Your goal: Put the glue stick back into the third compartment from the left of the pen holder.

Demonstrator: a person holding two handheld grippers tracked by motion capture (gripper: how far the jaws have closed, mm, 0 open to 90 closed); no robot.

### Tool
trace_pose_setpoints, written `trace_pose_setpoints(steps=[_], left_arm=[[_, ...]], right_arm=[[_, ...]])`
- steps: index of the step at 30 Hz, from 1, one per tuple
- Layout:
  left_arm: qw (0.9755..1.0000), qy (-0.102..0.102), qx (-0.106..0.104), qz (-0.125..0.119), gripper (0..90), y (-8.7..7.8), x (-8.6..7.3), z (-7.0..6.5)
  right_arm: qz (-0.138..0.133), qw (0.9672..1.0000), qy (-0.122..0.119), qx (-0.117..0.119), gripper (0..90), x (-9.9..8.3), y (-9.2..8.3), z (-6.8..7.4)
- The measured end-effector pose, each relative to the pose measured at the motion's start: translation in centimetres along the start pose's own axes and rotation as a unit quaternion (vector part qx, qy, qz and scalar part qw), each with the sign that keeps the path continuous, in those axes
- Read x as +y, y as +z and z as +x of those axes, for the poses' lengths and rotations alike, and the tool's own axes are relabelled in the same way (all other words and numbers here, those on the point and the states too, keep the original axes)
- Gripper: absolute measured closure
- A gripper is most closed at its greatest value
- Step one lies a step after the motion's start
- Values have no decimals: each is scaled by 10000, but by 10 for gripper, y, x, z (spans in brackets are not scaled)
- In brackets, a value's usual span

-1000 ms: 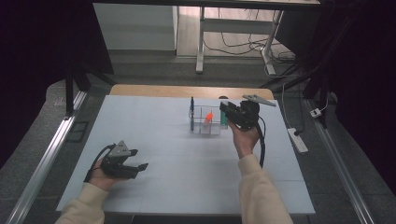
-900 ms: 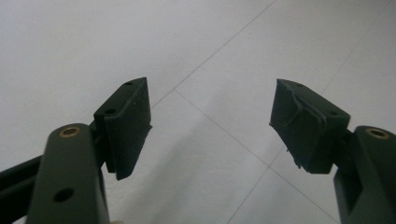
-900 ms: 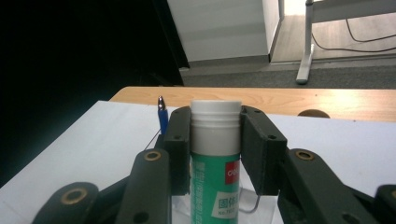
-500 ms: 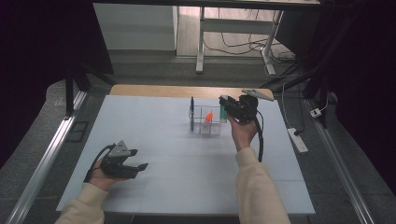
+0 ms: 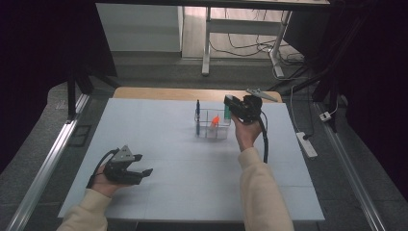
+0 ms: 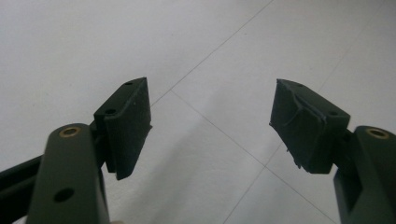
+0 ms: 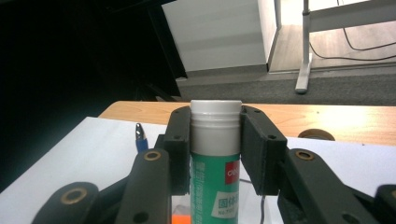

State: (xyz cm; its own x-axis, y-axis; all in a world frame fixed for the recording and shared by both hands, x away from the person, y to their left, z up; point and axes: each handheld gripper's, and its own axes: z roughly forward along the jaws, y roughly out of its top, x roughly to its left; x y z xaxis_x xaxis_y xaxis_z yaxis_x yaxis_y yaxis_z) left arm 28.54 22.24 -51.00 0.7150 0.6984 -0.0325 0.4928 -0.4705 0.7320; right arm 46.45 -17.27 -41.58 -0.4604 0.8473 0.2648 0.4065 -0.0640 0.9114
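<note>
My right gripper (image 5: 232, 106) is shut on a green glue stick (image 5: 227, 107) with a white cap (image 7: 215, 122), held upright just over the right end of a clear plastic organiser box (image 5: 211, 129). In the right gripper view both pads (image 7: 259, 151) press on the glue stick (image 7: 215, 186). A blue pen (image 5: 197, 114) stands in the box's left end, and something orange (image 5: 215, 120) sits in the middle. At the front left, my left gripper (image 5: 143, 164) rests low on the white table. Its jaws stand wide open in the left gripper view (image 6: 212, 126), with bare tabletop between them.
The white table surface (image 5: 168, 144) ends in a wooden strip (image 5: 159, 94) at the back. Metal rails (image 5: 43, 159) run along both sides. A power strip (image 5: 307, 144) and cables lie on the floor to the right, and a desk leg (image 5: 206, 43) stands beyond.
My right gripper has carried the glue stick a little to the left and farther back, closer over the clear box. The left gripper has stayed where it was.
</note>
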Motion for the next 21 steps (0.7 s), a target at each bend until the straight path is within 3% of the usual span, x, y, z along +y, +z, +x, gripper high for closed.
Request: trace_pose_setpoints(steps=[10,21], left_arm=[[10000,-54,-10,8,287,0,-2,2],[10000,-71,-3,10,288,-1,-3,1]], right_arm=[[-4,10000,-79,-19,641,-2,19,-2],[68,9999,-63,-66,610,-5,24,-5]])
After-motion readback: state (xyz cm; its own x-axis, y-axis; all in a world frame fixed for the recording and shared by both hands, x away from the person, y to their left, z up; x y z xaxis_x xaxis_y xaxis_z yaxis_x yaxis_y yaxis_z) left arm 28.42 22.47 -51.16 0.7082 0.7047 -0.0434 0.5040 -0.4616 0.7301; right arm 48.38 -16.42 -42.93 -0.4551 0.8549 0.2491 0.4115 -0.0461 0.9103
